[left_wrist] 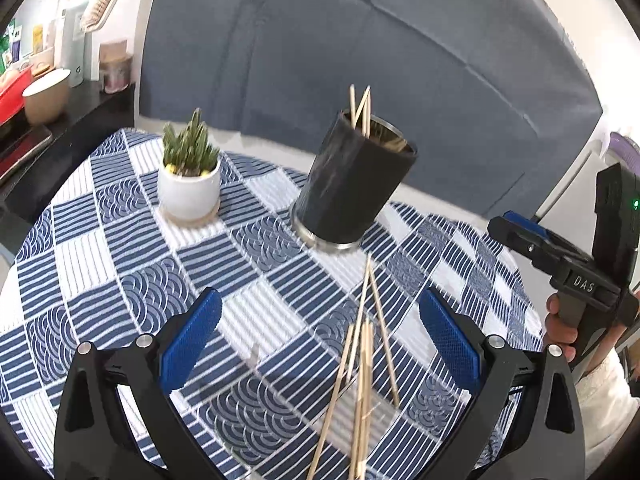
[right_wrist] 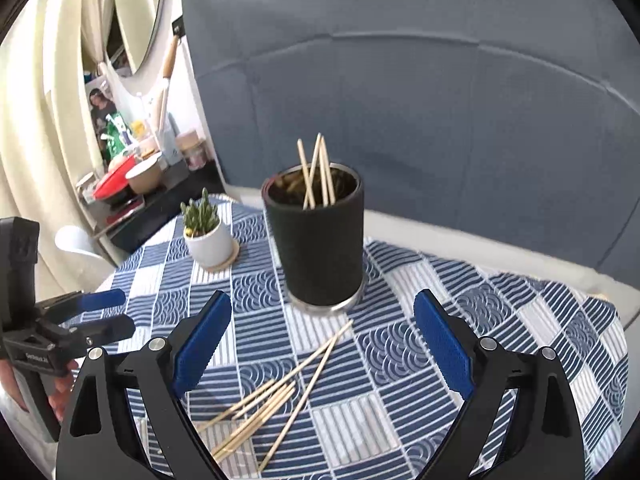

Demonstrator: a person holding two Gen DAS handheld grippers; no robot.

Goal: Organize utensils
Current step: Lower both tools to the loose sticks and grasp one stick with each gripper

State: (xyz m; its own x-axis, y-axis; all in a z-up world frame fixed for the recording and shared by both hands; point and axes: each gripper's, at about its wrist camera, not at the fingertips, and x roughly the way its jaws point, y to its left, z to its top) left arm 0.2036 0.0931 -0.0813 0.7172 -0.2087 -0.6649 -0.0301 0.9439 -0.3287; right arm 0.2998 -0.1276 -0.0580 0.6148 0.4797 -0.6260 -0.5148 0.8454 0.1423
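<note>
From your left wrist camera, your left gripper [left_wrist: 320, 332] has its blue fingers [left_wrist: 192, 340] spread wide and holds nothing. The loose sticks [left_wrist: 362, 364] lie on the tabletop [left_wrist: 100, 280] between the fingers, closer to the right one. Past them stands the black cup [left_wrist: 352, 184], and a few sticks in the cup [left_wrist: 362, 110] poke out of the top. So I think you are partway through: some sticks are put away, and more wait on the cloth. This view also shows your right gripper [left_wrist: 516, 228] off to the side, up off the cloth. Its fingers look close together here, but you see them from the side, so trust the other camera for that. A little plant pot [left_wrist: 189, 190] sits left of the cup, well apart from the sticks.

From your right wrist camera, the right gripper [right_wrist: 322, 344] is wide open too, with nothing in it. Here the cup [right_wrist: 320, 240] looks straight up, and you can see down into it. The loose sticks [right_wrist: 276, 392] fan out below the cup, nearer the left finger. You can see the left gripper [right_wrist: 100, 312] at the left edge, low by the tabletop.

Next, I think you need to come down over the sticks and pinch a few. They are thin and lie flat, so the fingers must go right down to the cloth
</note>
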